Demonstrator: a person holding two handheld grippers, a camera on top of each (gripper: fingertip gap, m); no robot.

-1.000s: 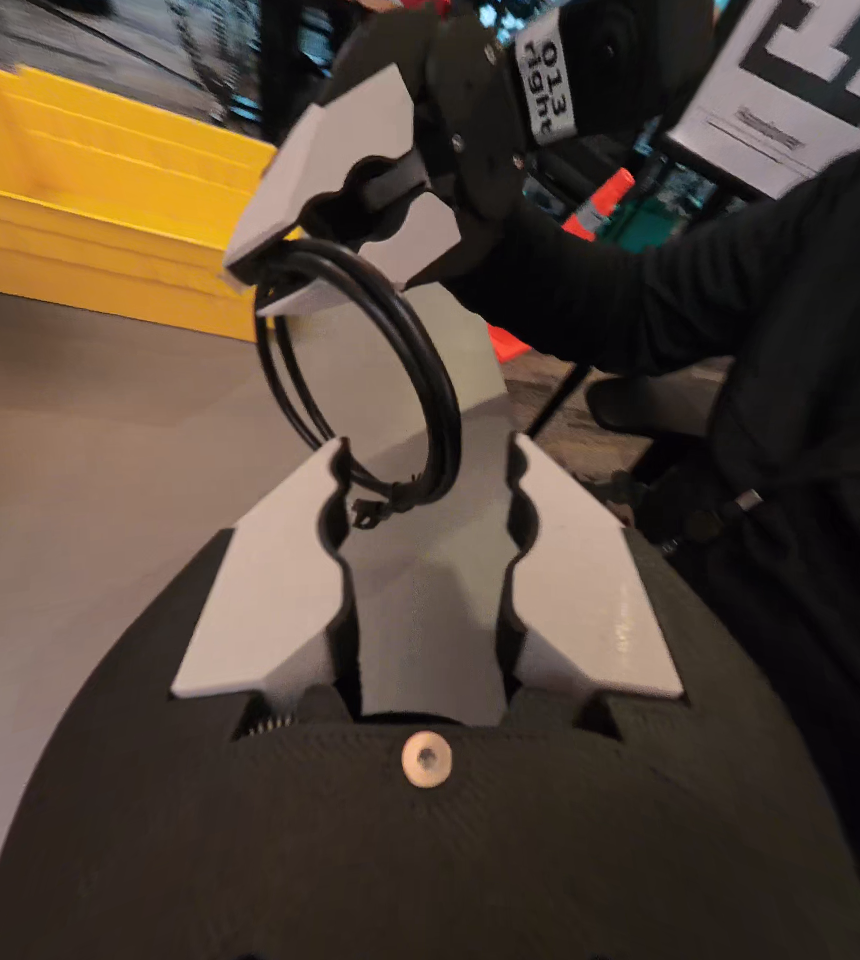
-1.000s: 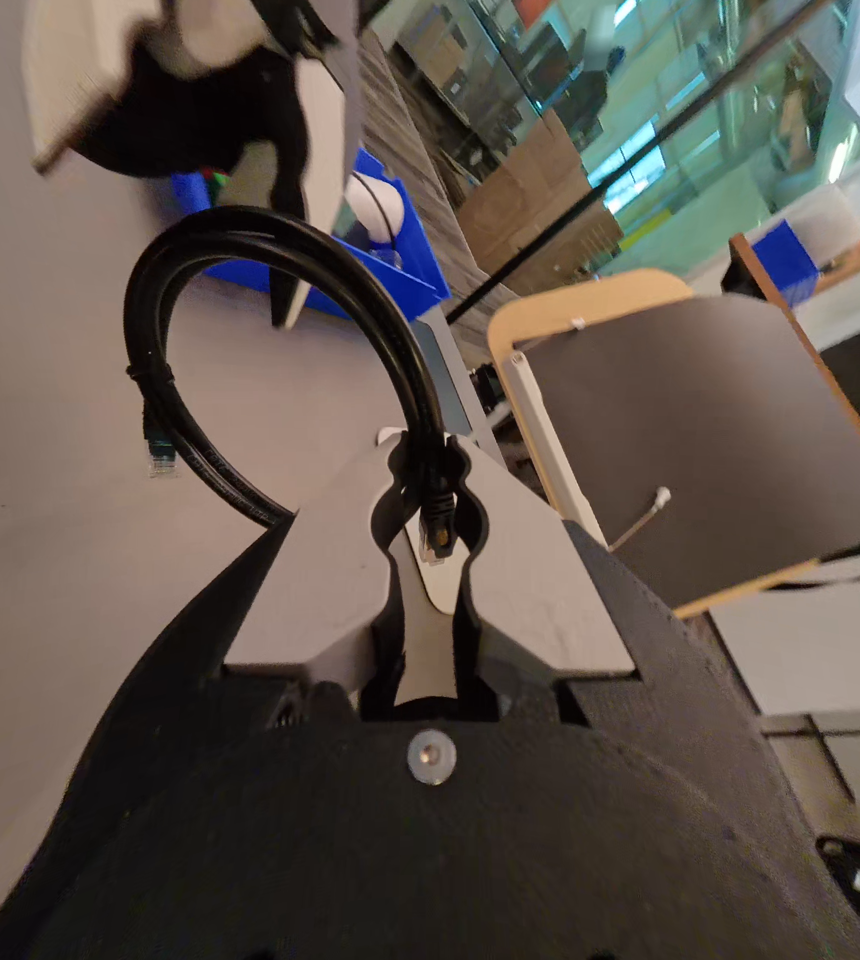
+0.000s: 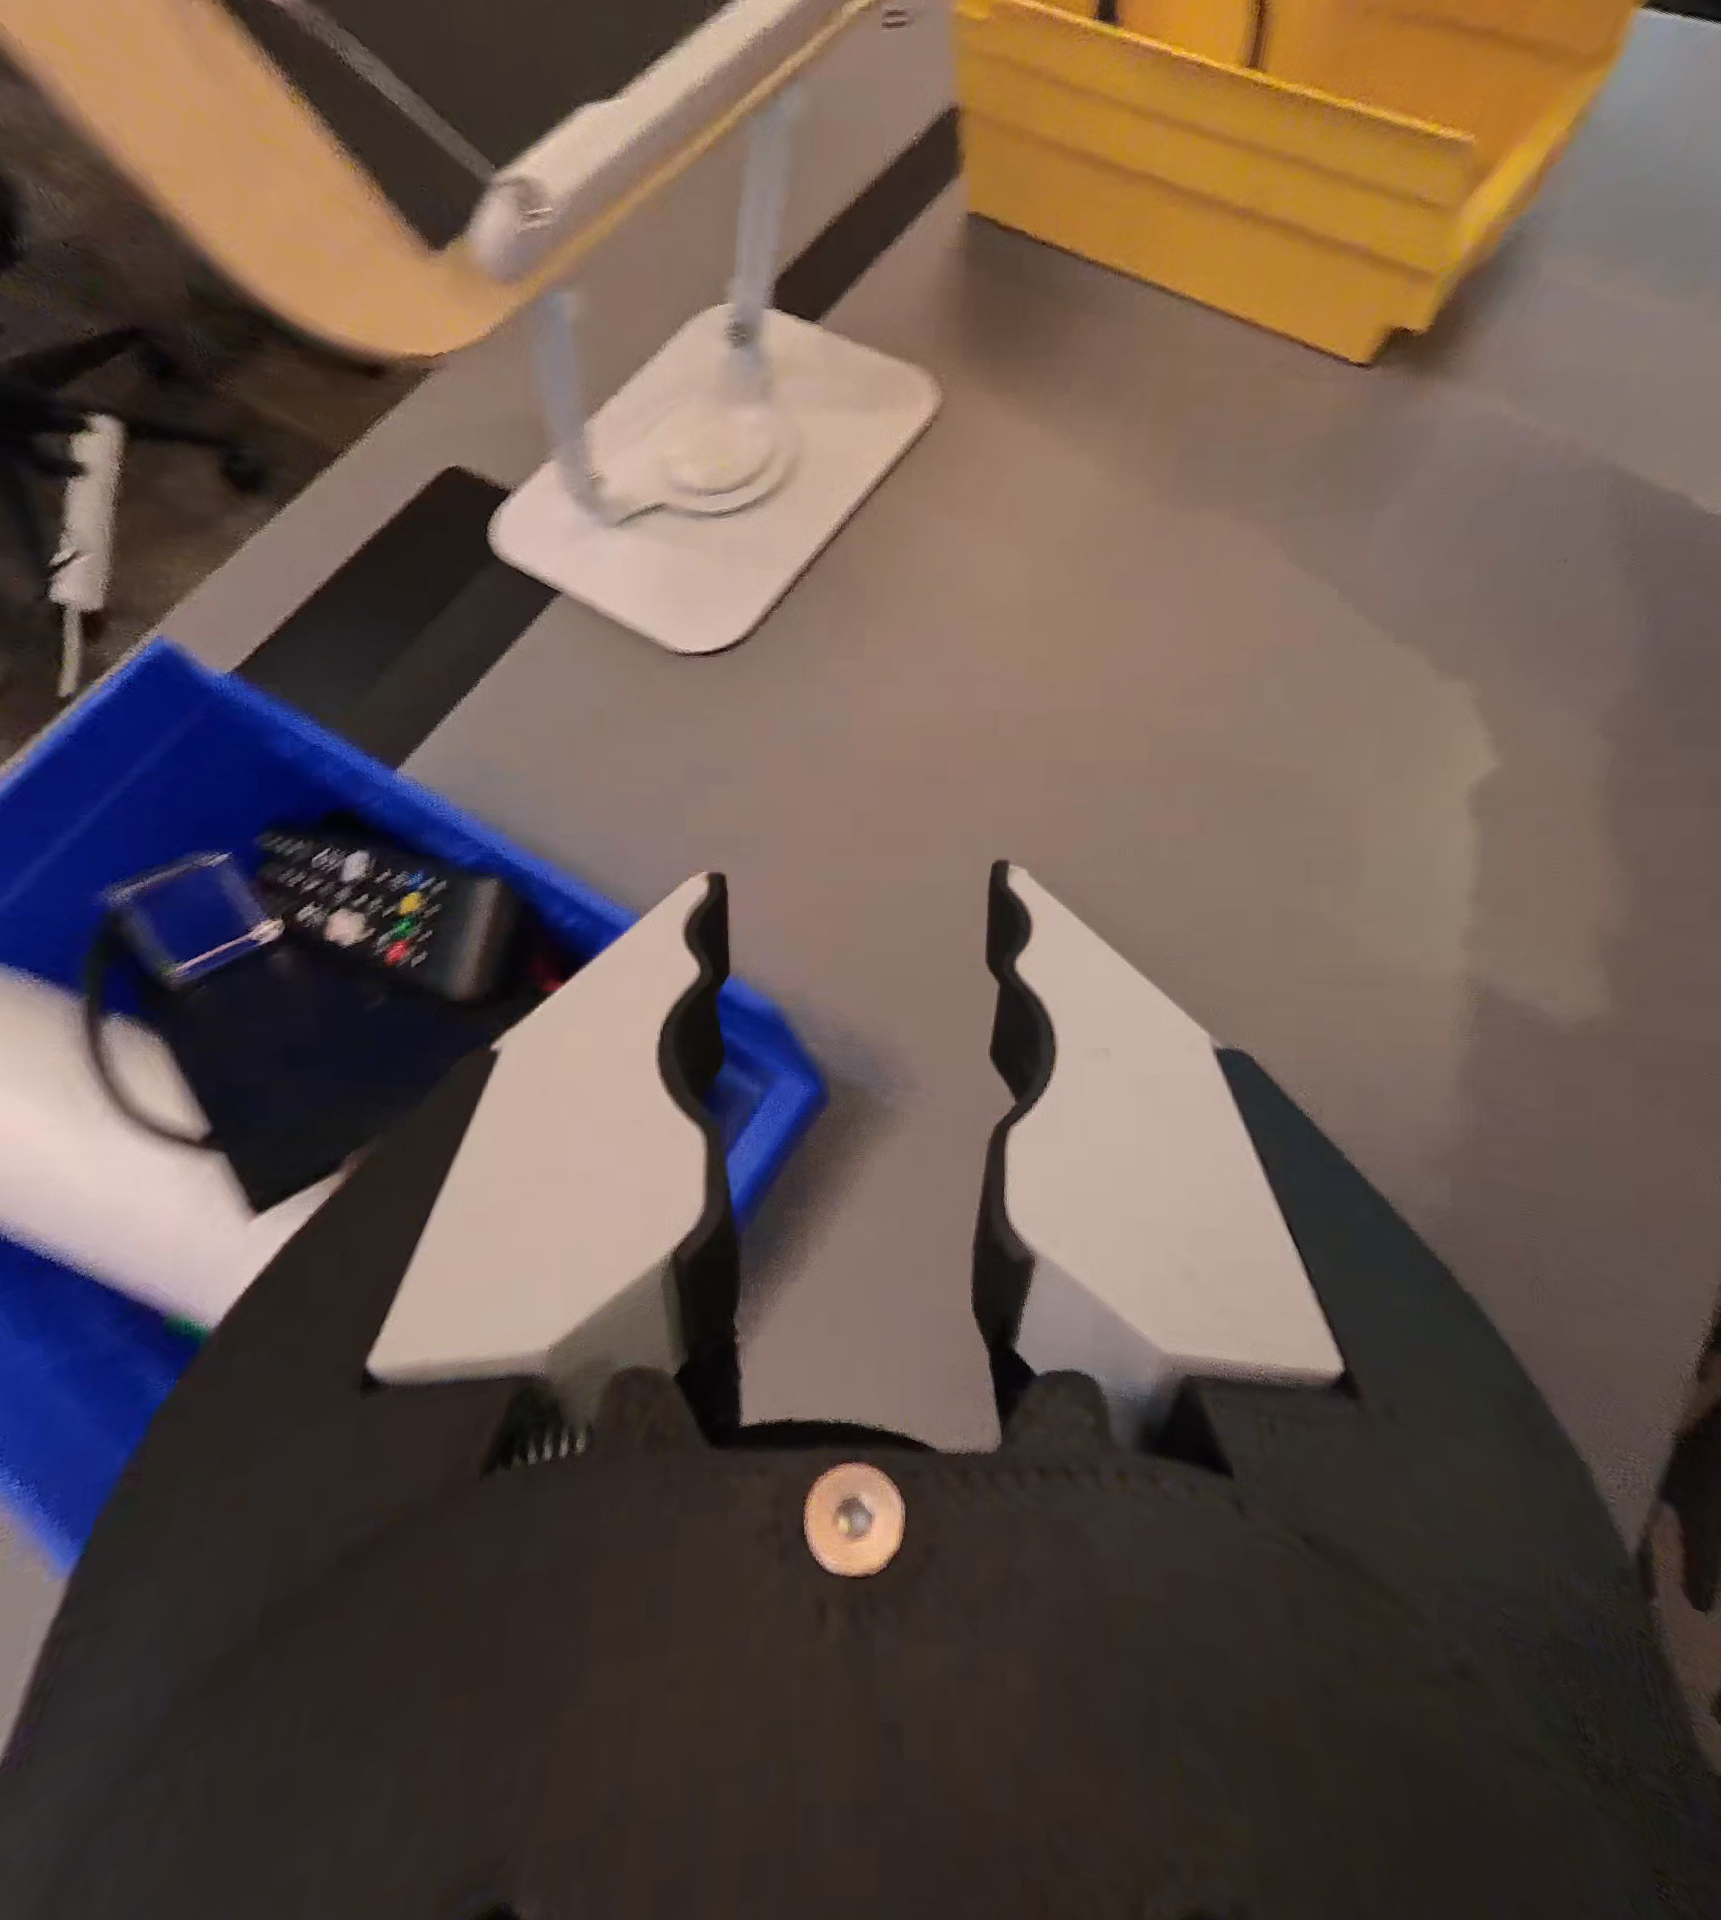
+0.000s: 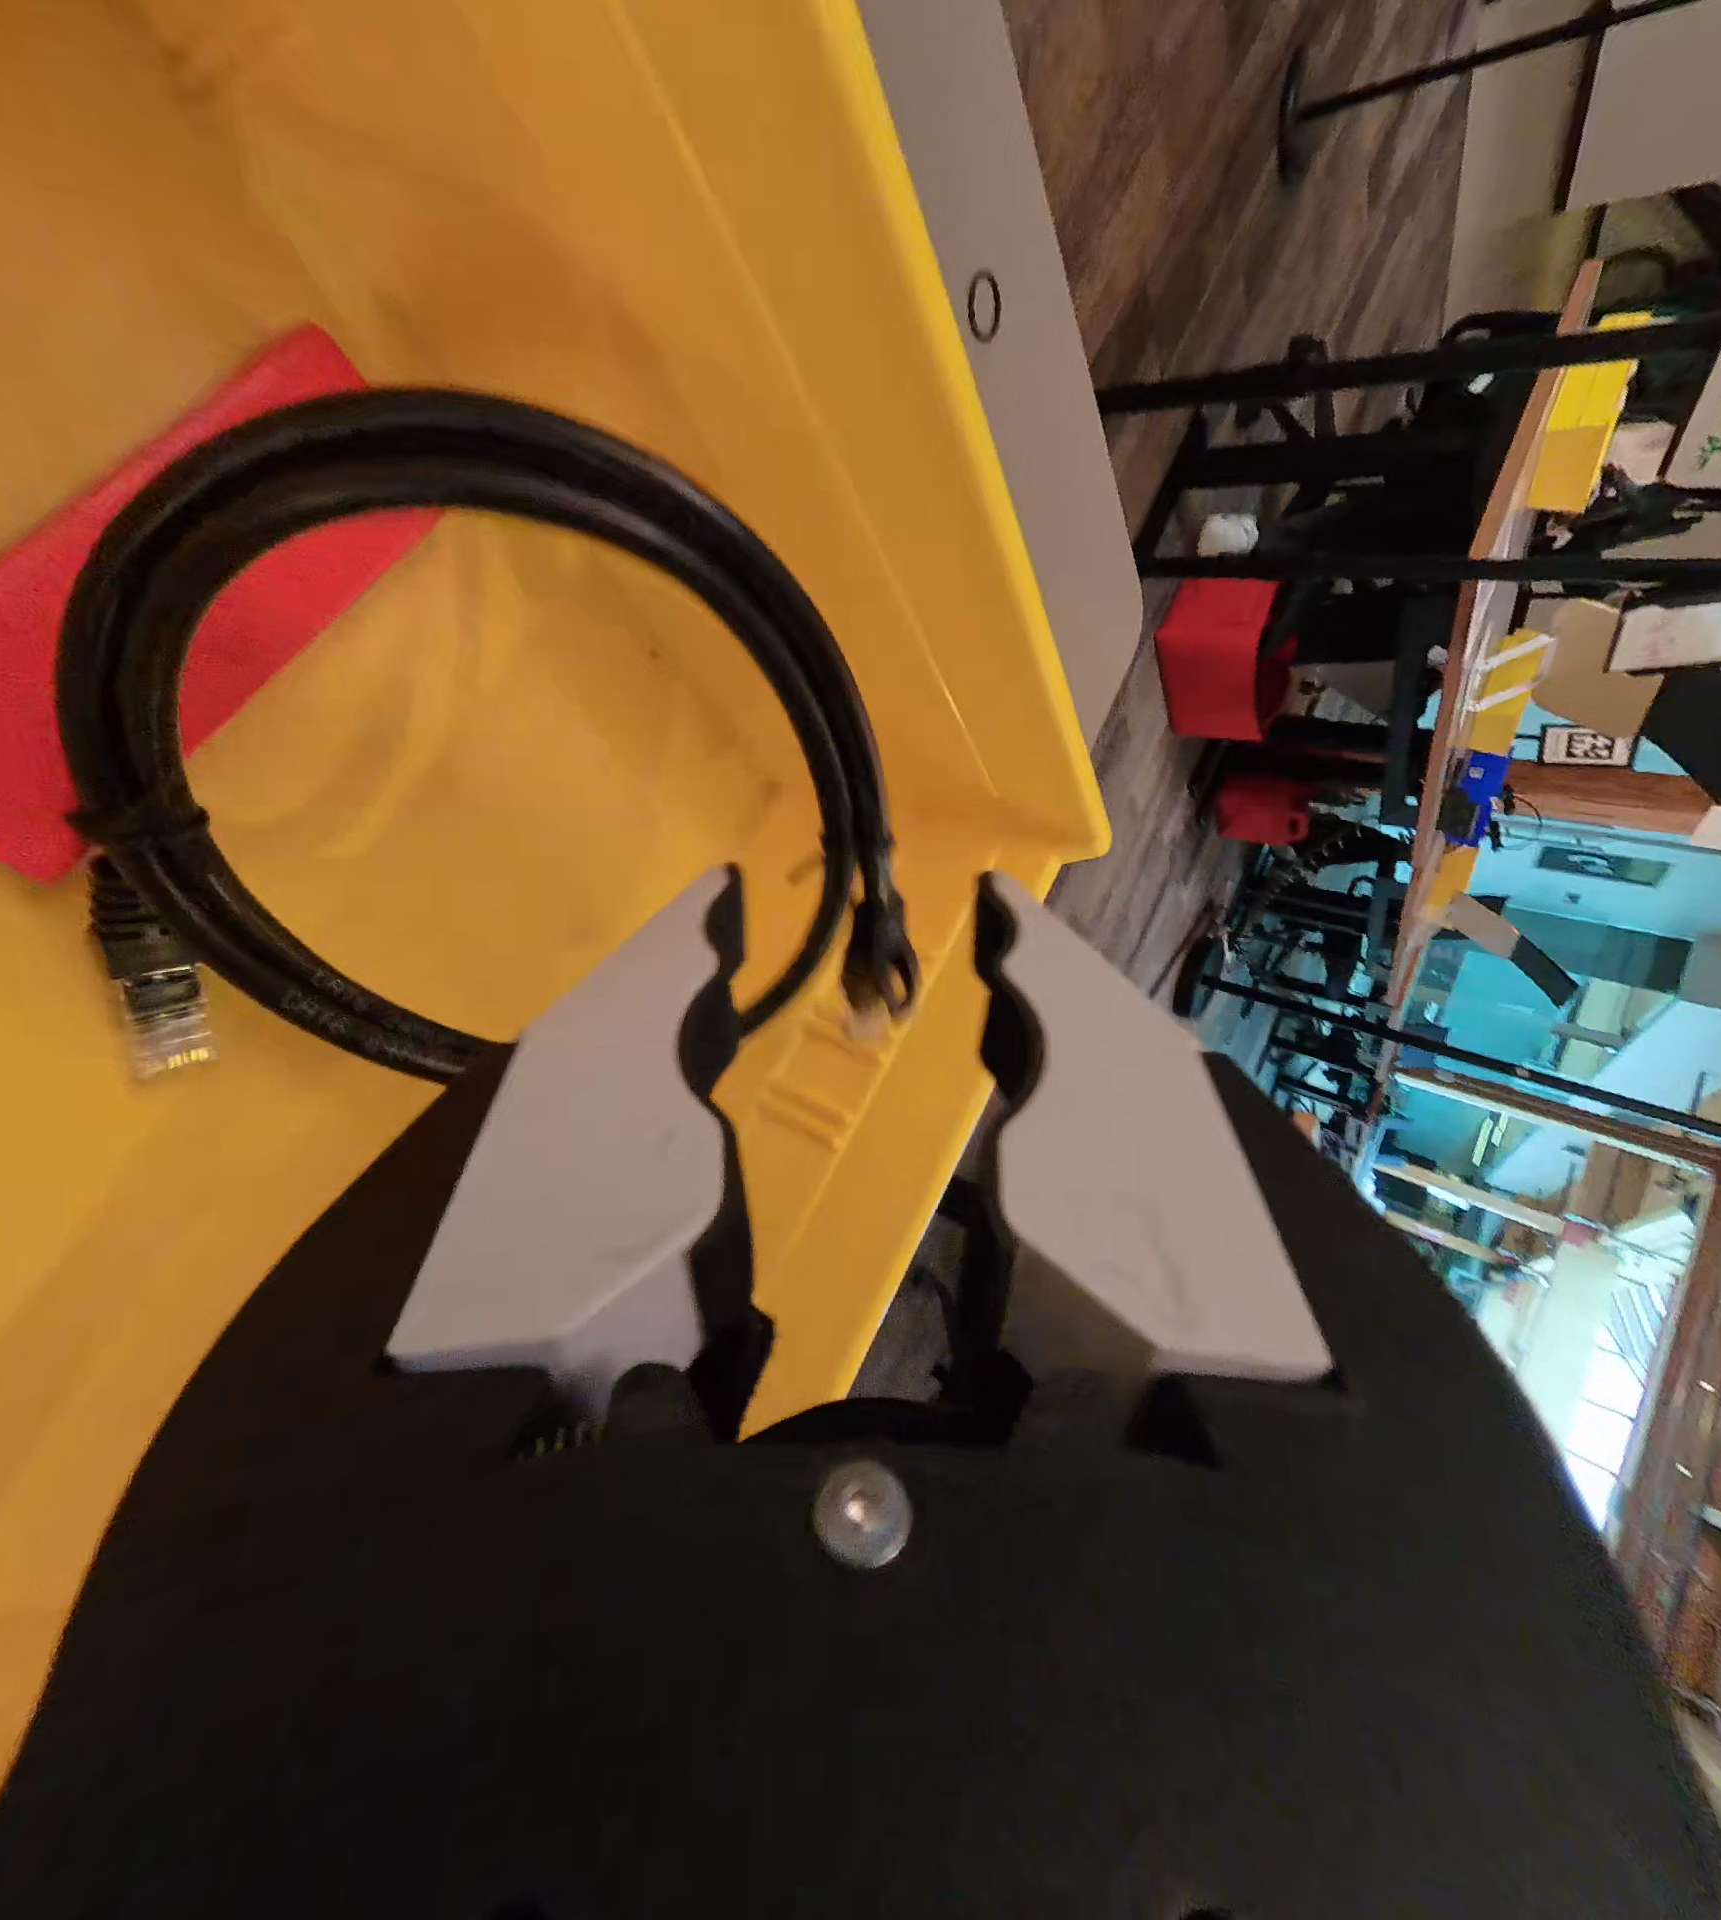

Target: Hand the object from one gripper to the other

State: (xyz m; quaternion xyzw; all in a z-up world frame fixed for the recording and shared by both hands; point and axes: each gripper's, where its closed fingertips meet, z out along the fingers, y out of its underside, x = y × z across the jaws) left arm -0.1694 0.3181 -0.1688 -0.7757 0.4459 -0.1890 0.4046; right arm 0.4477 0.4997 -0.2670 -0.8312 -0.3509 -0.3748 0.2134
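Note:
A coiled black cable (image 4: 440,447) with clear plug ends lies inside the yellow bin (image 4: 523,156), partly over a flat red object (image 4: 25,675). My right gripper (image 4: 858,883) is open just above the bin. One plug end of the cable sits between its fingertips, and the jaws do not grip it. My left gripper (image 3: 858,878) is open and empty. It hovers over the grey table (image 3: 1251,727), beside the blue bin (image 3: 212,727). The yellow bin also shows in the left wrist view (image 3: 1199,177), at the far right of the table.
The blue bin holds a black remote control (image 3: 388,914), a white rounded object and a dark item. A white stand with a flat base (image 3: 721,488) sits near the table's far edge. A wooden chair stands beyond it. Shelves and racks fill the room behind. The grippers' ends are close to 65 cm from one another.
The right gripper, shut on the cable beside the left gripper before, has moved over the yellow bin and opened; the cable now lies in the bin. The left gripper swung away towards the blue bin, still open.

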